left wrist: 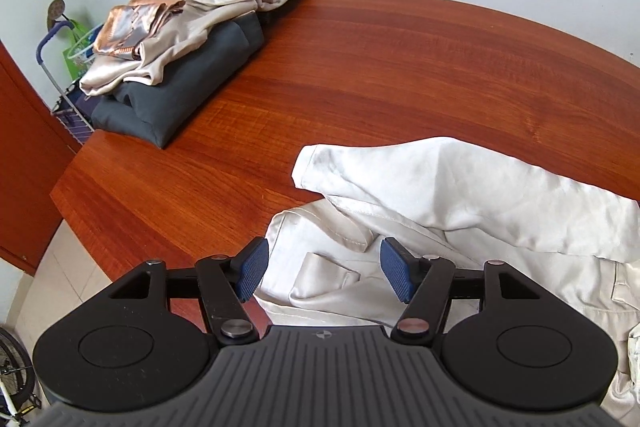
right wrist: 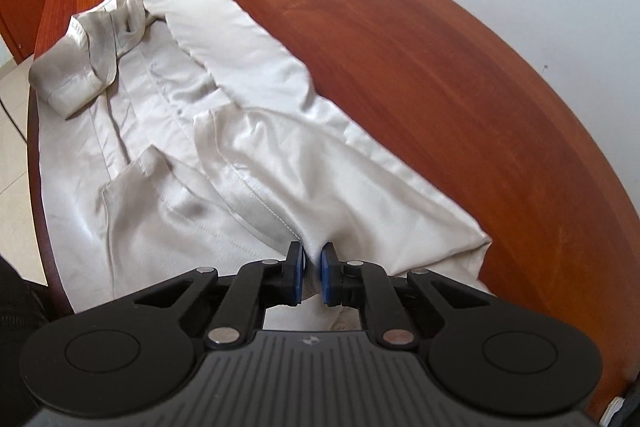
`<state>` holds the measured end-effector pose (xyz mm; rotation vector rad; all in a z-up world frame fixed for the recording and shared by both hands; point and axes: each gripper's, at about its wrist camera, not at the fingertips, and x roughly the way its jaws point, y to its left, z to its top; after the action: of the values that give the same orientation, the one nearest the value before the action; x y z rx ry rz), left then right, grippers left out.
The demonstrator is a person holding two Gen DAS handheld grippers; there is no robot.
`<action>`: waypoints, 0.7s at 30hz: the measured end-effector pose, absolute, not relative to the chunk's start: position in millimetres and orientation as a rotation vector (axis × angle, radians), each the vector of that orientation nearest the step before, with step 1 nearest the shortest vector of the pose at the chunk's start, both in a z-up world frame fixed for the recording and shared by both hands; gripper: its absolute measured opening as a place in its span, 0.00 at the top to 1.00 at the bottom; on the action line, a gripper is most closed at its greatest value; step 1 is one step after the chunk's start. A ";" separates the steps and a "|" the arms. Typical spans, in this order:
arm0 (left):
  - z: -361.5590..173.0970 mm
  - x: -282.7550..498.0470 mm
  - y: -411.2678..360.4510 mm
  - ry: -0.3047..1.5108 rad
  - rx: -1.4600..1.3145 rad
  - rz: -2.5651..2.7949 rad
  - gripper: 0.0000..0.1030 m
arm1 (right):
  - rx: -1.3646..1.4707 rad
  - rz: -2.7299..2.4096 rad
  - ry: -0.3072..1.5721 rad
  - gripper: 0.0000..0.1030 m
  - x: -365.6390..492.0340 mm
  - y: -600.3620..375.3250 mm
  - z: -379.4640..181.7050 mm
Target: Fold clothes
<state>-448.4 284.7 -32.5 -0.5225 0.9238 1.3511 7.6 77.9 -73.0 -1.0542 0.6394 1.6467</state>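
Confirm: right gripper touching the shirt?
Touching. In the right wrist view the right gripper has its jaws shut on a fold of the shirt, with cloth pinched between the blue pads.

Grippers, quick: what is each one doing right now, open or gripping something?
Left gripper: open, holding nothing, above the white shirt.
Right gripper: closed, pinching a fold of the white shirt.

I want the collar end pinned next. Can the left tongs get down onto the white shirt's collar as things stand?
Probably yes: the left tongs are open right above the white shirt, its collar just ahead, nothing lying between.
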 end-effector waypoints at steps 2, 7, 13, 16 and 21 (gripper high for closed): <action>-33.1 -447.1 284.1 0.927 -0.522 1.347 0.36 | -1.051 1.644 0.630 0.90 9.7 80.7 -69.8; -43.7 -439.5 292.0 0.938 -0.518 1.291 0.35 | -1.039 1.603 0.623 0.90 13.9 93.4 -63.9; -61.9 -425.5 311.4 0.996 -0.454 1.174 0.32 | -1.011 1.512 0.627 0.91 16.6 117.5 -57.9; -68.1 -417.2 320.1 1.026 -0.396 1.082 0.31 | -0.992 1.443 0.619 0.94 20.5 136.2 -55.0; -79.8 -403.2 339.9 1.068 -0.307 0.897 0.30 | -0.969 1.346 0.597 0.96 32.9 173.3 -48.0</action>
<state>-403.2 339.9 -79.8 -0.3066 1.0683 0.8970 32.9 173.3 -48.0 -0.9690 0.5971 1.3465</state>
